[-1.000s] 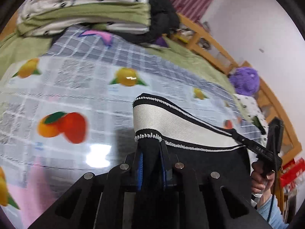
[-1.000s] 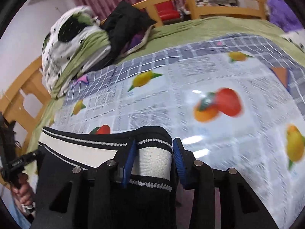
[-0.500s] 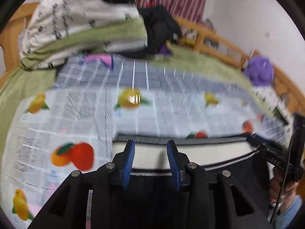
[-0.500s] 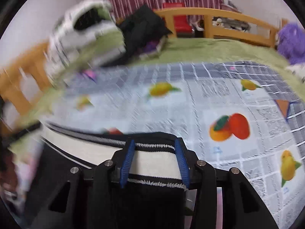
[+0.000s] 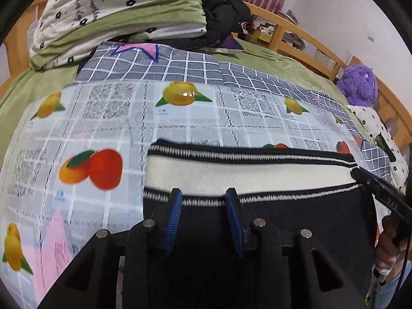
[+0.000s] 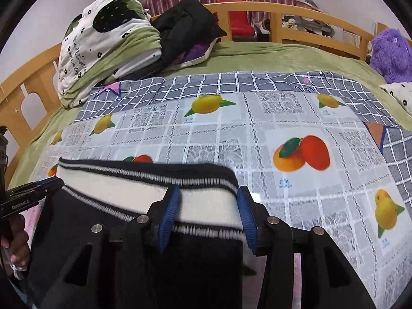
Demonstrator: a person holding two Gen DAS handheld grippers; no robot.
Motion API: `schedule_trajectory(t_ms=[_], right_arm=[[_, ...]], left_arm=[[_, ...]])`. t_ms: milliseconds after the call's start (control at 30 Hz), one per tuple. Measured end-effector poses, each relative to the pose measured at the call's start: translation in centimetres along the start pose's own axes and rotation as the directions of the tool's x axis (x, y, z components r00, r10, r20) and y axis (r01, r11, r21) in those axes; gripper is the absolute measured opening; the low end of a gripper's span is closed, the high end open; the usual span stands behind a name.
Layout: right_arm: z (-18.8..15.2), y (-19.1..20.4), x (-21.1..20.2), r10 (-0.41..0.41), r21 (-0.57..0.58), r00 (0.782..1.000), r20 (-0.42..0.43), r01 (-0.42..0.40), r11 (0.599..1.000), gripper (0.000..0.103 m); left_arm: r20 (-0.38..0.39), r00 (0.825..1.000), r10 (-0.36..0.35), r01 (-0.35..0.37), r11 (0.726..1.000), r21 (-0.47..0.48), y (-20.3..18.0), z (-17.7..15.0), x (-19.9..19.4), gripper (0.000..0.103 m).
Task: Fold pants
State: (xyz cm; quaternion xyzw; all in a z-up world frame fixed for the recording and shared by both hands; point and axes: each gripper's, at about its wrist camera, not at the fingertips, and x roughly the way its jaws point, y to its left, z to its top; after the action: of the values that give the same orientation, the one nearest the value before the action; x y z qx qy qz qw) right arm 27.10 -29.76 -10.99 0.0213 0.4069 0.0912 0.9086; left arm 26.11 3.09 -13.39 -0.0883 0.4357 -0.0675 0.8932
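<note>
Black pants [image 5: 296, 226] with a cream, black-edged waistband [image 5: 244, 175] lie flat on a fruit-print mat [image 5: 103, 118]. My left gripper [image 5: 204, 200] is open, its blue pads over the waistband's lower edge near the left corner. My right gripper [image 6: 208, 197] is open at the waistband's [image 6: 128, 190] right corner on the pants [image 6: 85, 231]. Each gripper shows at the edge of the other view: the right one [image 5: 360, 175] and the left one [image 6: 49, 184].
Folded green and white bedding [image 6: 103, 43], a black jacket [image 6: 188, 25] and a purple plush toy [image 6: 391, 51] sit at the back of the bed. A wooden rail [image 6: 296, 15] borders it. The mat [image 6: 283, 128] extends beyond the waistband.
Both grippers have opened and let go of the waistband. The pants have come down to lie flat on the mat, waistband spread straight.
</note>
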Motion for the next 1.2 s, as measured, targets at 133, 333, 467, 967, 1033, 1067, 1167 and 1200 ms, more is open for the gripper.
schedule_trajectory(t_ms=[133,333,467,967,1033,1067,1167,1200], right_arm=[[-2.0,0.0,-2.2,0.019,-0.015,1.0,-0.008,-0.019,1.0,0.046],[-5.1,0.8,-4.9,-0.007,-0.054,1.0,-0.029,0.005,0.999,0.043],[-7.3,0.4,-7.0,0.0,-0.014,0.999,-0.034,0.0,1.0,0.043],[-14.1,1.6,-11.5,-0.095,-0.08,0.991,-0.097,0.088,0.993,0.037],[-14.3,1.6,-12.1,-0.093,-0.07,0.992,-0.088,0.087,0.994,0.036],[-14.4,1.6,-12.6,-0.087,-0.063,0.993,-0.075,0.082,0.995,0.036],[-14.4,1.5,-14.1,-0.049,-0.034,0.998,-0.027,0.048,0.998,0.036],[-14.2,1.6,-14.5,-0.039,-0.027,0.999,-0.01,0.039,0.999,0.036]], left_arm=[[-0.017,0.999,-0.03,0.029,0.999,-0.023,0.5,-1.4,-1.7,0.034],[-0.052,0.998,0.028,-0.025,0.999,0.046,-1.3,-4.5,-3.3,0.034],[-0.066,0.998,0.014,-0.011,0.999,0.044,-1.6,-6.5,-4.9,0.034],[-0.038,0.998,0.041,-0.039,0.998,0.045,-0.6,-13.7,-11.2,0.034],[-0.035,0.998,0.051,-0.049,0.997,0.056,-0.4,-14.3,-11.8,0.034],[-0.033,0.998,0.059,-0.057,0.996,0.062,-0.4,-14.6,-12.0,0.034],[-0.031,0.999,0.044,-0.041,0.997,0.069,0.2,-15.3,-13.0,0.034],[-0.029,0.999,0.038,-0.035,0.996,0.08,0.2,-15.5,-13.4,0.034]])
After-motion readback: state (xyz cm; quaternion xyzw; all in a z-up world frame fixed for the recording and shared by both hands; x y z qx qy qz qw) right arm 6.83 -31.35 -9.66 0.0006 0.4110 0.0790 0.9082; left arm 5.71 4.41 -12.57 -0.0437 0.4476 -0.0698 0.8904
